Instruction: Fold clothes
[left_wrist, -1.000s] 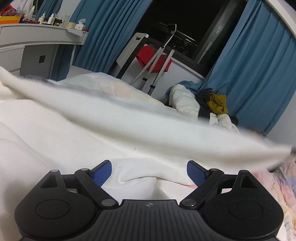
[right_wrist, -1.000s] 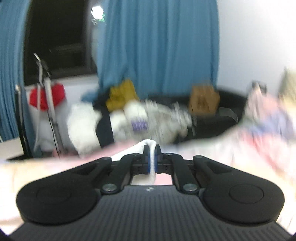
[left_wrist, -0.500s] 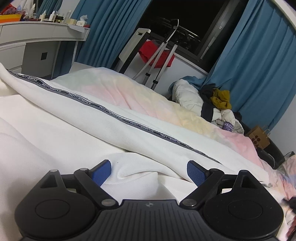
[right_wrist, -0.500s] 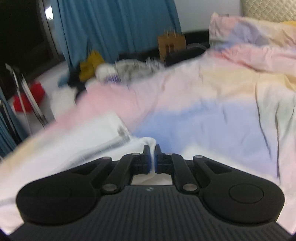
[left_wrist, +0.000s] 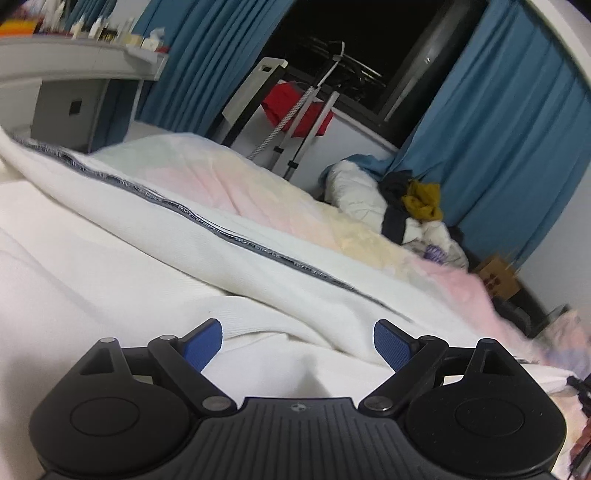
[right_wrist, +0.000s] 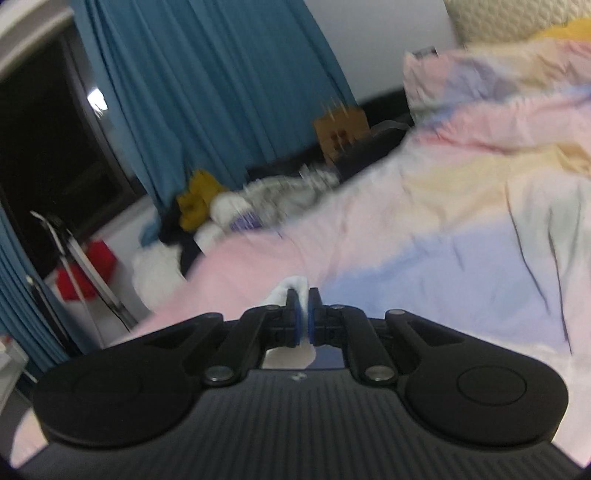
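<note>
Garment (left_wrist: 155, 236) on the duvet (left_wrist: 258, 192) — clothes pile (left_wrist: 406, 206) behind, beside curtain (left_wrist: 498, 147).

Open pastel bedspread (right_wrist: 461, 258) ahead; clothes heap (left_wrist: 406, 210) beyond its edge.

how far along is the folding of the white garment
Early. Done: the white garment is spread over the bed, one striped edge turned over. In hand: the right claw is shut on a white fabric corner. The left claw is open above it. Left: no tidy folded stack is visible.
</note>
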